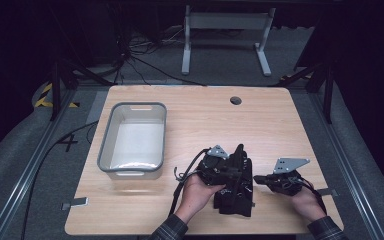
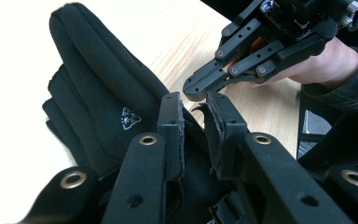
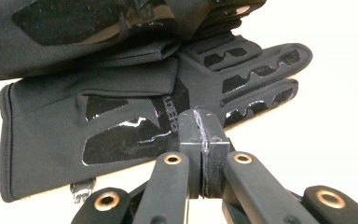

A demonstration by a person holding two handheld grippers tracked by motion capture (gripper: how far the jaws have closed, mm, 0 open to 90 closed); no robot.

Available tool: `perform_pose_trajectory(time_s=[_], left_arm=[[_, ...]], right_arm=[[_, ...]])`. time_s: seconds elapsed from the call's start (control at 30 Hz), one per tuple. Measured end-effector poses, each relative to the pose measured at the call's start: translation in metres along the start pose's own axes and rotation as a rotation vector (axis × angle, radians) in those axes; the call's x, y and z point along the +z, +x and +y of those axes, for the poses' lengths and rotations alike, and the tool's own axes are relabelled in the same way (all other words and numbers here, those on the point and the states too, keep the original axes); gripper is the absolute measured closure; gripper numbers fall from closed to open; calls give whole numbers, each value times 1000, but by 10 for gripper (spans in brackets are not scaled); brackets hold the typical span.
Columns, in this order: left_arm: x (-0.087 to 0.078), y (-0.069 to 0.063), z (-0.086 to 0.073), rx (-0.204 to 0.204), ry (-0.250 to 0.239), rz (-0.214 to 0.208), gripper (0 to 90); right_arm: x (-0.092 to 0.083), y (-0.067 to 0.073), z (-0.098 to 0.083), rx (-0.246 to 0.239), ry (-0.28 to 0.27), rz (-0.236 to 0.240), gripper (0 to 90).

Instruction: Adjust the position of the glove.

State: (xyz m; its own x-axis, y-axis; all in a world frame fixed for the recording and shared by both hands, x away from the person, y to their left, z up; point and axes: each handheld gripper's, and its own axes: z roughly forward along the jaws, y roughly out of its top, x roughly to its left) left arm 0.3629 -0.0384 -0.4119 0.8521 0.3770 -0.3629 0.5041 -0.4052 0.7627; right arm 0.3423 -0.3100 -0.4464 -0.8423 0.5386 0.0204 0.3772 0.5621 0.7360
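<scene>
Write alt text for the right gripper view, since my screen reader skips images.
The right gripper, jaws pressed shut on nothing, points at a black glove lying flat on the pale table, fingers stretched right. A second black glove lies partly over its top edge.

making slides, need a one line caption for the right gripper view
Right gripper, jaws shut on nothing, points at black gloves lying stacked on the pale table.

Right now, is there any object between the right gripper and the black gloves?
Nothing visible. The right gripper, jaws shut, sits just right of the black gloves with bare table between. The left gripper is over the gloves, on their far side.
</scene>
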Motion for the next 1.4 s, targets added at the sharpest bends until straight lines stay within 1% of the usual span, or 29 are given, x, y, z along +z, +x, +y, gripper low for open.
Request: perform_pose_trajectory(time_s=[0.1, 0.2, 0.23, 0.27, 0.33, 0.4, 0.5, 0.6, 0.63, 0.7, 0.77, 0.83, 0.87, 0.97, 1.07, 1.23, 1.33, 1.4], left_arm=[[0, -1, 2, 13, -5, 4, 757], [-4, -1, 5, 30, -12, 11, 757], [-6, -1, 5, 33, -13, 22, 758], [-7, 0, 4, 36, -10, 25, 771], [-10, 1, 2, 44, 3, 46, 800], [-12, 3, -3, 50, 22, 85, 819], [-14, 8, -13, 50, 59, 127, 832], [-14, 13, -25, 30, 88, 141, 832], [-14, 14, -29, 32, 101, 147, 832], [-13, 15, -35, 20, 125, 148, 832], [-11, 14, -39, 15, 142, 134, 831], [-8, 10, -42, 21, 151, 118, 831], [-8, 10, -42, 21, 151, 118, 831], [-3, 5, -45, 31, 171, 102, 830], [0, 3, -47, 34, 183, 93, 831], [0, 3, -47, 34, 182, 92, 830], [-1, 8, -46, 30, 179, 108, 829], [-1, 11, -46, 24, 178, 118, 829]], right_arm=[[-1, 0, -2, 0, 2, -3, 900], [-3, 0, -3, 2, 2, -3, 900], [-4, 0, -3, 2, 1, -5, 900], [-5, 0, -4, 4, 2, -4, 900], [-6, 0, -5, 6, 4, -4, 900], [-6, 1, -6, 6, 9, 2, 900], [-6, 3, -9, 7, 20, 9, 900], [-5, 6, -9, 5, 28, 18, 900], [-4, 7, -9, 2, 29, 21, 900], [-2, 8, -8, -2, 36, 28, 900], [1, 9, -8, -4, 42, 39, 900], [3, 11, -8, -10, 50, 46, 900], [3, 11, -8, -10, 50, 46, 900], [7, 12, -7, -20, 53, 53, 900], [10, 11, -6, -17, 55, 50, 900], [13, 10, -4, -16, 55, 50, 900], [14, 11, -3, -15, 57, 60, 900], [16, 13, -2, -27, 61, 72, 900]])
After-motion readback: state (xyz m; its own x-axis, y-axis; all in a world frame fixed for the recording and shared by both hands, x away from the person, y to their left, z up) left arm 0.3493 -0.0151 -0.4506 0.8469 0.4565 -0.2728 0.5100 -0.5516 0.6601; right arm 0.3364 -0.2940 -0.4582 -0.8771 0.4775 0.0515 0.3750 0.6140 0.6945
